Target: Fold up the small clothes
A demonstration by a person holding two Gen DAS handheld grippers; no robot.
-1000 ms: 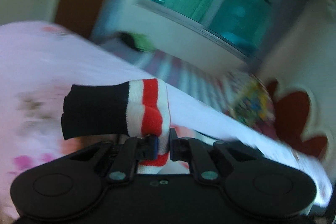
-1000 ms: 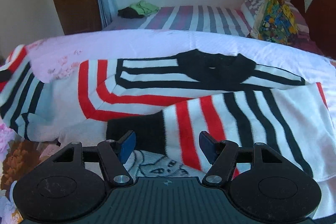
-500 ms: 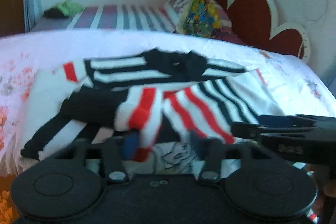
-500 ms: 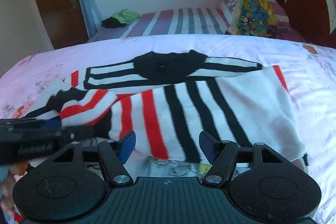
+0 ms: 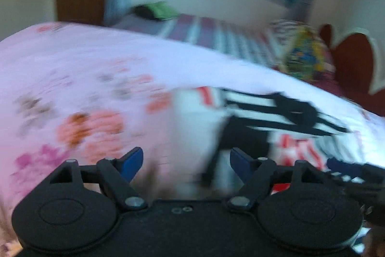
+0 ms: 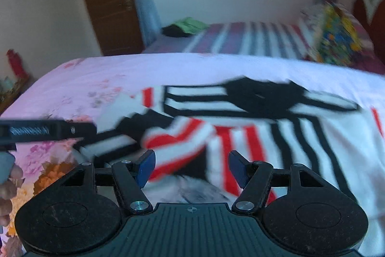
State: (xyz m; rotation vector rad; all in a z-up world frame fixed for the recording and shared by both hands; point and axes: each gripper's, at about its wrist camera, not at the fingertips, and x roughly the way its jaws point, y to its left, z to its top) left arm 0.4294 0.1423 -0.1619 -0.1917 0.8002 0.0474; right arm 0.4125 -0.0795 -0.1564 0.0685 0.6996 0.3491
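A small red, black and white striped sweater [image 6: 264, 100] lies flat on the bed, blurred in both views. Its left sleeve [image 6: 182, 136] is folded across the body, cuff end pointing left. My right gripper [image 6: 191, 155] hovers open just over that sleeve, with the pads not touching it. In the left wrist view my left gripper [image 5: 185, 153] is off the sweater's [image 5: 264, 112] left edge; its wide jaws are closing slightly with nothing between them. The left gripper [image 6: 48, 130] also shows side-on at the left of the right wrist view.
A pink floral sheet [image 5: 84, 78] covers the bed. Behind it stands a second bed with a striped cover [image 6: 252, 40], a green cloth [image 6: 190, 24] and a colourful pillow [image 6: 336, 40]. A brown door [image 6: 108, 4] is at the back left. A hand [image 6: 7, 184] shows at the left edge.
My left gripper carried the sleeve over the sweater, let go of it and pulled back to the left. The sleeve now lies across the body. The right gripper stayed open.
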